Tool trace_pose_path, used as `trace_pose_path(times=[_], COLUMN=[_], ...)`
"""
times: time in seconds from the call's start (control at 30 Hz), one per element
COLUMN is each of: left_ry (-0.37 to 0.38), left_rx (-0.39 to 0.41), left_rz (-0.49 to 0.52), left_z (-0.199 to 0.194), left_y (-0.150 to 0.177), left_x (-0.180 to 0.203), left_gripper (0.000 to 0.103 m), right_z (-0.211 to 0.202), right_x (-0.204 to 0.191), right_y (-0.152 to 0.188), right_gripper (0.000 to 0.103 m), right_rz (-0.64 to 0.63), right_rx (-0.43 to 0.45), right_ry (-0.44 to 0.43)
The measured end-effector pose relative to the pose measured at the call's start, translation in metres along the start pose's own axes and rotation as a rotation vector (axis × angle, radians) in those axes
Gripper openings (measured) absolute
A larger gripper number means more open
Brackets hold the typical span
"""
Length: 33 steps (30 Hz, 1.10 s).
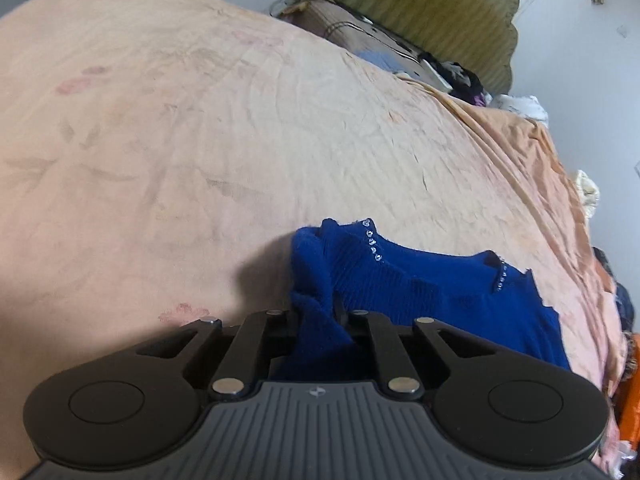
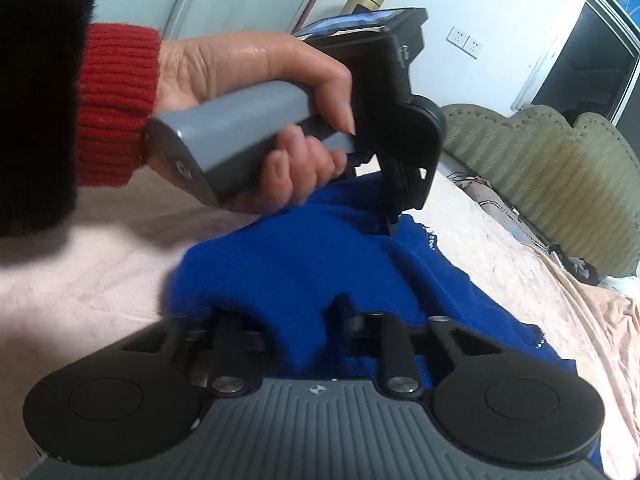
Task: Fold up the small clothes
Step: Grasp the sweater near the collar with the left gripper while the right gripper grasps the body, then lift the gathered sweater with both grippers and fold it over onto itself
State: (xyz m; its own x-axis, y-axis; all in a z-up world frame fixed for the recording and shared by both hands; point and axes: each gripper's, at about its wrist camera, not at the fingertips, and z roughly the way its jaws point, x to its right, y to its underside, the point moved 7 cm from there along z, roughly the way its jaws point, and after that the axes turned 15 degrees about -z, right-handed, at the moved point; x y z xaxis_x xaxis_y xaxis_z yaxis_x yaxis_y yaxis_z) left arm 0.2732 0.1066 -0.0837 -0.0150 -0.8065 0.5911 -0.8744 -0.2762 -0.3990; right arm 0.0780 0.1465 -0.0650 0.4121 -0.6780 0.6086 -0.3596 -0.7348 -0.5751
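Observation:
A small blue knit sweater (image 1: pixel 420 292) with a beaded neckline lies on the peach bedsheet (image 1: pixel 200 140). My left gripper (image 1: pixel 318 316) is shut on a bunched fold of the sweater at its near left edge. In the right wrist view the sweater (image 2: pixel 320 264) fills the middle. My right gripper (image 2: pixel 298 320) is shut on a fold of the blue fabric. The left gripper (image 2: pixel 394 216), held in a hand with a red cuff, pinches the far edge of the sweater in that view.
A green padded headboard (image 1: pixel 420 4) stands at the far end of the bed, also in the right wrist view (image 2: pixel 560 184). Clutter of cables and dark clothes (image 1: pixel 456 72) lies by it. More clothes (image 1: pixel 624 312) lie at the right bed edge.

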Motion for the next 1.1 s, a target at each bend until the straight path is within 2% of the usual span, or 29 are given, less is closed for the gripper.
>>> trace_pose_path(times=[0.1,0.3,0.47,0.6,0.73,0.93,1.1], left_ry=[-0.038,-0.122,-0.198,-0.234,-0.228,-0.215,-0.210], left_rx=[0.045,0.124,0.170,0.211,0.222,0.231,0.197], left_rz=[0.020,0.032,0.082,0.136,0.183,0.323,0.400], left_z=[-0.010,-0.031,-0.039,-0.034,-0.021,0.010,0.048], left_y=[0.001,-0.006,0.000,0.009,0.020,0.053,0.081], left_x=[0.009,0.037,0.080,0.120,0.160,0.228,0.269], left_gripper=[0.009,0.009,0.009,0.009,0.009,0.009,0.008], right_z=[-0.003,-0.028,-0.055,-0.070,-0.085,-0.099,-0.105], right_x=[0.004,0.021,0.050,0.077,0.100,0.132,0.154], right_y=[0.003,0.010,0.027,0.056,0.089,0.135,0.174], right_gripper=[0.012,0.009,0.008,0.008,0.007,0.007,0.007], right_rz=[0.006,0.090,0.162,0.235,0.286,0.362,0.429], right_rx=[0.022,0.095,0.136,0.123,0.102,0.080,0.045], right_ry=[-0.005,0.000,0.056,0.108,0.158,0.225,0.269])
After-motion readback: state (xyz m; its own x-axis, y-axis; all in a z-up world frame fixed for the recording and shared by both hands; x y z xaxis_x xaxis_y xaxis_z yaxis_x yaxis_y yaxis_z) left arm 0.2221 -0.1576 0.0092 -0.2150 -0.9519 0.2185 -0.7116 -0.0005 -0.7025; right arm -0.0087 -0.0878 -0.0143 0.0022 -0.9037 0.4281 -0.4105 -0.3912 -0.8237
